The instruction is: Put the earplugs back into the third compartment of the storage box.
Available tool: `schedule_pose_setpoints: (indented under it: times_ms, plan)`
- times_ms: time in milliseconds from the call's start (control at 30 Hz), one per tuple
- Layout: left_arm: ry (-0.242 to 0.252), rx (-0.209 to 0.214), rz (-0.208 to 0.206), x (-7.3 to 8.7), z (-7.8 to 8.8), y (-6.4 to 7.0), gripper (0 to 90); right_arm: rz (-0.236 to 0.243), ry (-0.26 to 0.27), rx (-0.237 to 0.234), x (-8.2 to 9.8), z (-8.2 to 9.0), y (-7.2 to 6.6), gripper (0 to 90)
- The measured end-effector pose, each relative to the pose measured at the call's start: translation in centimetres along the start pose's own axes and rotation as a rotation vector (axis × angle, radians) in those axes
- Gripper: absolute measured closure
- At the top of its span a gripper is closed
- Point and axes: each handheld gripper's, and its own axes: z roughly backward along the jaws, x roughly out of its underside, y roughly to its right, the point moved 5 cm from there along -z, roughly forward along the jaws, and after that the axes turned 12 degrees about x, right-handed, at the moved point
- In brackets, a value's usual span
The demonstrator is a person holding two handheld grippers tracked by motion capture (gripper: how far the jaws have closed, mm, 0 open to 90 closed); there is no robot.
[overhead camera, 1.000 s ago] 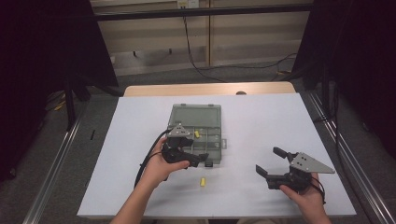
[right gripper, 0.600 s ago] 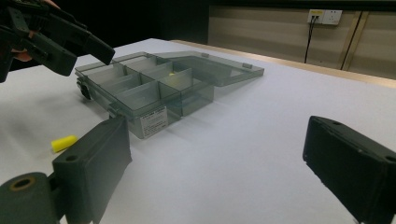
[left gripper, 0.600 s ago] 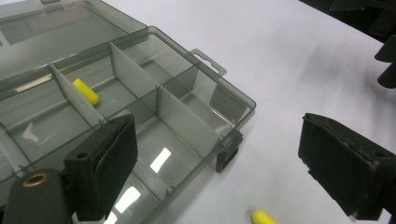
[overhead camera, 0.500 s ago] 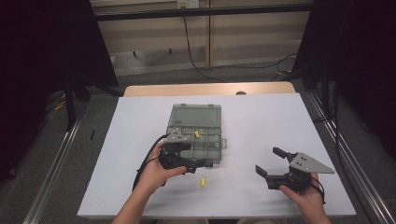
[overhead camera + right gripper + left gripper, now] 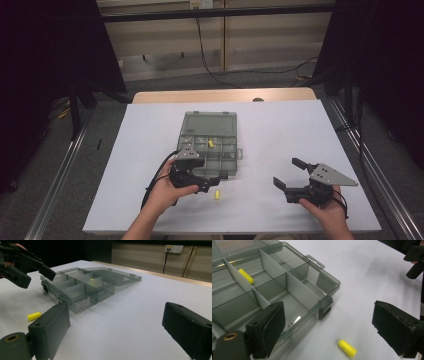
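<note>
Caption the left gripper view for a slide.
Open left gripper poised over a yellow earplug lying on the white table beside the open compartment box, which holds a second earplug.

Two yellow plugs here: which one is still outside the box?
The yellow plug on the white table, lying between the left claw and the box's front edge; the other yellow plug sits inside a compartment of the grey box.

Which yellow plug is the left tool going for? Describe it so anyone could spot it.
Find the grey compartment box mid-table. Just off its near edge, the plug lies loose on the white table, between the open left tool's jaws. The other yellow plug sits inside a compartment.
</note>
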Motion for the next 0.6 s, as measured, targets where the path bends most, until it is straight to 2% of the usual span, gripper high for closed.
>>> schedule_pose_setpoints:
  times_ms: [600]
  plan:
    - [-0.012, 0.031, -0.027, 1.1, 0.0, 1.2, 11.6, 0.004, 0.001, -0.002, 0.0, 0.0, -0.1, 7.4]
